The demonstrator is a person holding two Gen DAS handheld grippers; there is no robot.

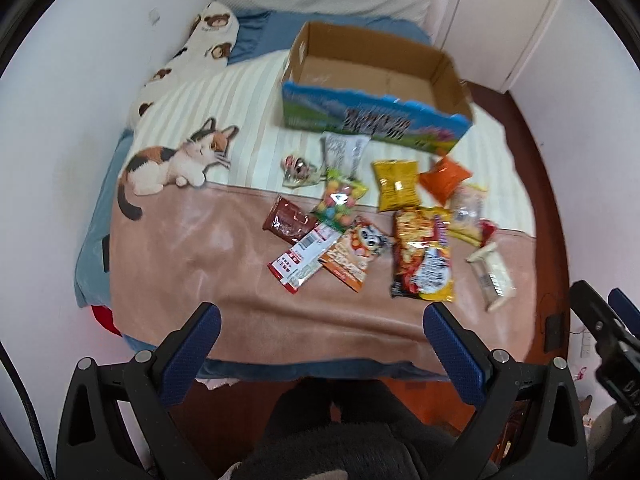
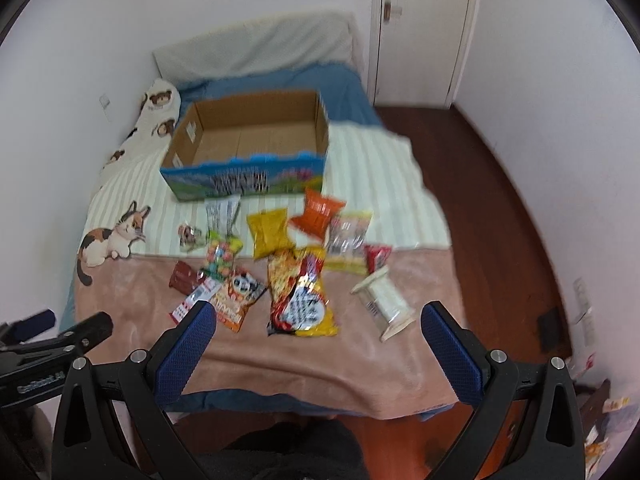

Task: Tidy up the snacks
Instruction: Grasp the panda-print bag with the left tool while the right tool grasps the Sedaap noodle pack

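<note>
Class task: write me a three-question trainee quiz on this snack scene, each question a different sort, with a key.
1. True or false: the cardboard box already holds snacks.
2. Which packet lies nearest the box's front wall? A) yellow bag B) silver packet C) white bar
3. Fill in: the left gripper and right gripper are both ____.

Key: 1 false; 2 B; 3 open.

I see a pink blanket (image 1: 200, 240) with a calico cat print (image 1: 172, 160), a blue-fronted cardboard box (image 1: 372, 120), yellow (image 1: 396, 186) and orange (image 1: 444, 178) snack bags, blue-padded fingers (image 1: 192, 356).
</note>
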